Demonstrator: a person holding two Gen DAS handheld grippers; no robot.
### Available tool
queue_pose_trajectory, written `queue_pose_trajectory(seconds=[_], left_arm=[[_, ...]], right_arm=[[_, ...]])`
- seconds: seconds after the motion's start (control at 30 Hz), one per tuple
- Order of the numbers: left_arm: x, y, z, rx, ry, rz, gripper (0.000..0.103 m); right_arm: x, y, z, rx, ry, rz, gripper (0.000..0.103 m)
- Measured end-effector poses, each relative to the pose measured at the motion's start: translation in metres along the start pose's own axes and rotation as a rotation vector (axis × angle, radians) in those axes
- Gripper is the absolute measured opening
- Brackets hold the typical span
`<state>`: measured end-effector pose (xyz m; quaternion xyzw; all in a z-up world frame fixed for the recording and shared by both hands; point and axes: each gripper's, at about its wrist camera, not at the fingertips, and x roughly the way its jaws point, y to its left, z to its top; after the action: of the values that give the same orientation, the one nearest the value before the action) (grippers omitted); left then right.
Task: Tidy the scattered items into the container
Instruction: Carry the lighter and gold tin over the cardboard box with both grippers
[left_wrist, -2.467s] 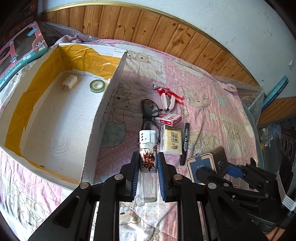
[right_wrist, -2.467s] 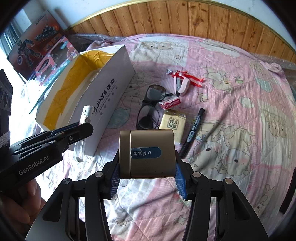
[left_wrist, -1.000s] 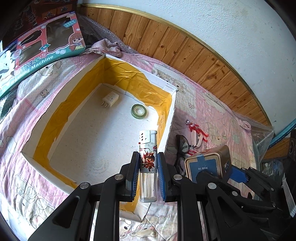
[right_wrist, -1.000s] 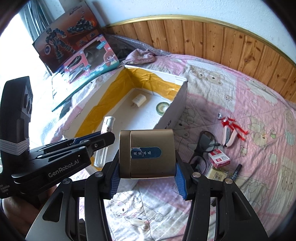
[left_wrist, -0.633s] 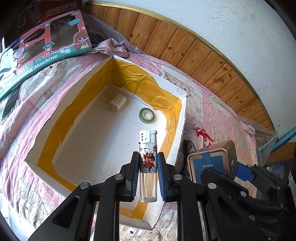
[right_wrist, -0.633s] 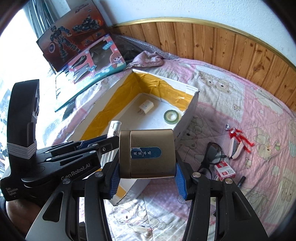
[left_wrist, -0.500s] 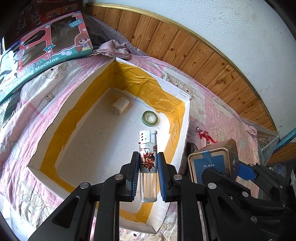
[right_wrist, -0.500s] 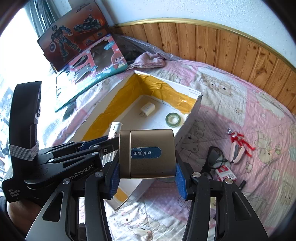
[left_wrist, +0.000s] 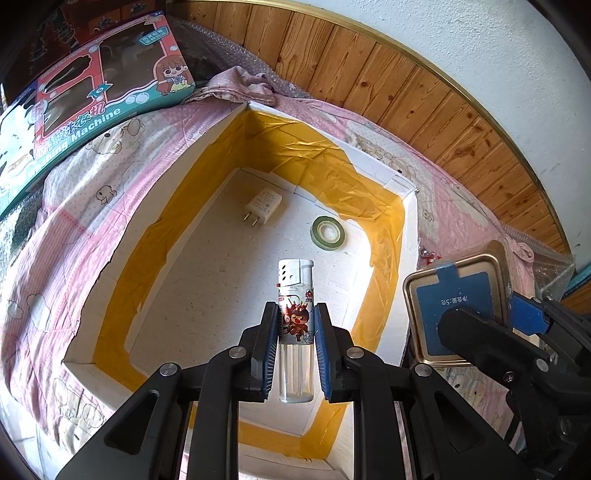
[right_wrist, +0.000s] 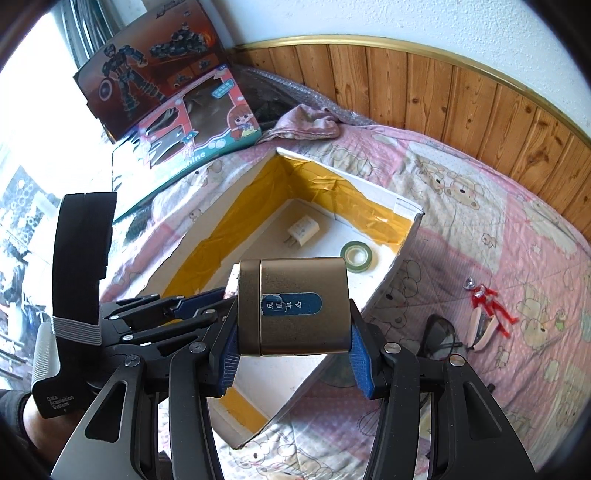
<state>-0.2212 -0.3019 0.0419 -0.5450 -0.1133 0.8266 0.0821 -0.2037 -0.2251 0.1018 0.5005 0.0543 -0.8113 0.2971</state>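
My left gripper (left_wrist: 295, 343) clamps the lighter (left_wrist: 296, 295) over the box (left_wrist: 404, 236); my right gripper (right_wrist: 293, 350) clamps the tin (right_wrist: 293, 306). I should lower before releasing, clear of the tape roll (left_wrist: 328, 229) at 12 o'clock.

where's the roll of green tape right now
The green tape roll lies flat on the floor of the white box, near its far right corner, just right of the white charger plug.

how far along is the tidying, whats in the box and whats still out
Partly done. The charger plug and tape roll already lie in the box. In hand: the left tool grips a lighter over the box floor, and the right tool grips a tin near the box's edge. Still out on the quilt: a red toy figure, a nail clipper and glasses.
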Motion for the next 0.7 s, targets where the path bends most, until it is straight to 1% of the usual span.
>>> queue_pose_trajectory(seconds=[0.23, 0.5, 0.7], left_arm=[[0.007, 0.008, 0.011, 0.011, 0.014, 0.017, 0.02], [0.016, 0.024, 0.019, -0.011, 0.04, 0.025, 0.02], [0.021, 0.032, 0.025, -0.016, 0.045, 0.032, 0.02]], right_arm=[[0.012, 0.003, 0.013, -0.005, 0.008, 0.001, 0.053], [0.029, 0.004, 0.026, -0.013, 0.03, 0.001, 0.053], [0.045, 0.009, 0.032, -0.03, 0.051, -0.013, 0.053]])
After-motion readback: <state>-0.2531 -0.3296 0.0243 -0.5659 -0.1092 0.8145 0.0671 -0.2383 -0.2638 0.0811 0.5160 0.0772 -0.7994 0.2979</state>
